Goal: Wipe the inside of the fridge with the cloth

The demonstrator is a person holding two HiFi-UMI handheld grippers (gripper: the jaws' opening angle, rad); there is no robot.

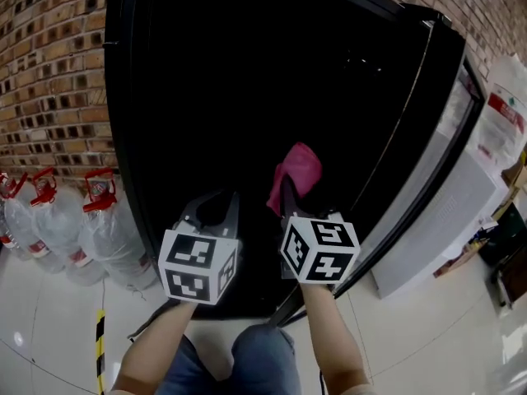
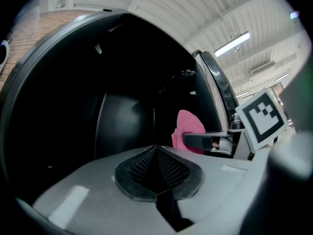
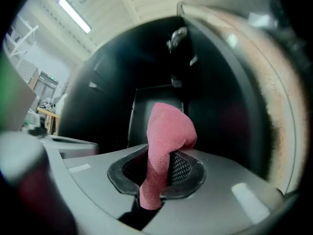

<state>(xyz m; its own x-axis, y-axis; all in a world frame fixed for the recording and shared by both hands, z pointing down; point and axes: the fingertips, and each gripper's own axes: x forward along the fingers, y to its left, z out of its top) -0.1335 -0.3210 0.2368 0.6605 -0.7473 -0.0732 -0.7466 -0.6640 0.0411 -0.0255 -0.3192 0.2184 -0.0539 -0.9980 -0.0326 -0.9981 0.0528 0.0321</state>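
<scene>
Right claw [image 1: 284, 192] clenches one pink cloth [image 1: 298, 169] at one fridge [image 1: 206, 72]; left claw [image 2: 156, 151] closed, empty.

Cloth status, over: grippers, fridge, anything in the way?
Right gripper shut on cloth, at the open fridge mouth. Left gripper shut, empty, alongside. Fridge interior dark; nothing seen blocking.

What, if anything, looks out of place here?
Nothing stands out. The cloth is pinched in the right gripper, the left gripper is shut and empty, and the fridge stands open, dark inside.
</scene>
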